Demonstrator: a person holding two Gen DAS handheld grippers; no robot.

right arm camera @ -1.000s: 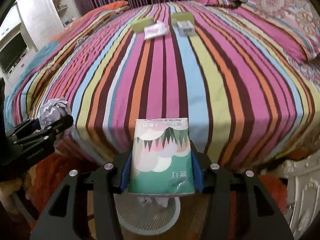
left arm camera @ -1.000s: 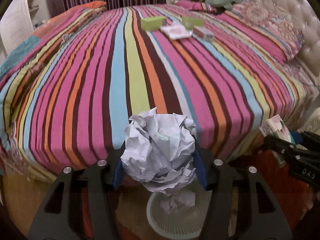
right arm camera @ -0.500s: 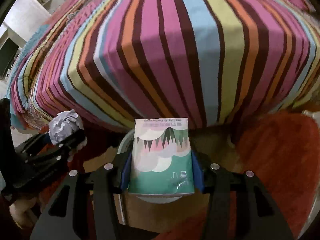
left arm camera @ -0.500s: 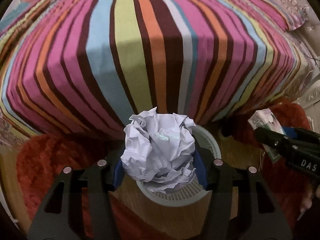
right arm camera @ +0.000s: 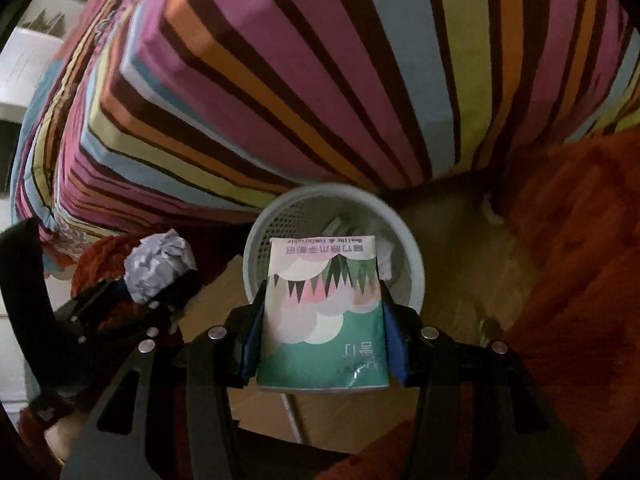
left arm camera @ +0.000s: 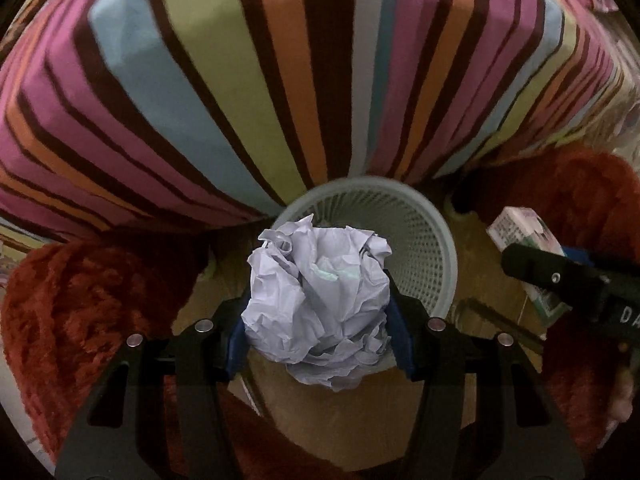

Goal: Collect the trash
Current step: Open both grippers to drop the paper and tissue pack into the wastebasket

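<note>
Left tool [left arm camera: 318, 304] & right tool [right arm camera: 322, 320] both clamped on loads, side by side, angled down

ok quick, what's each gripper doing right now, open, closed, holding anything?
Left gripper: closed on the crumpled paper ball, above the wastebasket.
Right gripper: closed on the tissue pack, above the same basket.

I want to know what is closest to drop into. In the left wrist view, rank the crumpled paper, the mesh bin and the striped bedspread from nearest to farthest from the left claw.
1. Crumpled paper: clamped in the left claw.
2. Mesh bin: just beyond and below, on the floor.
3. Striped bedspread: behind the bin, farthest.
</note>
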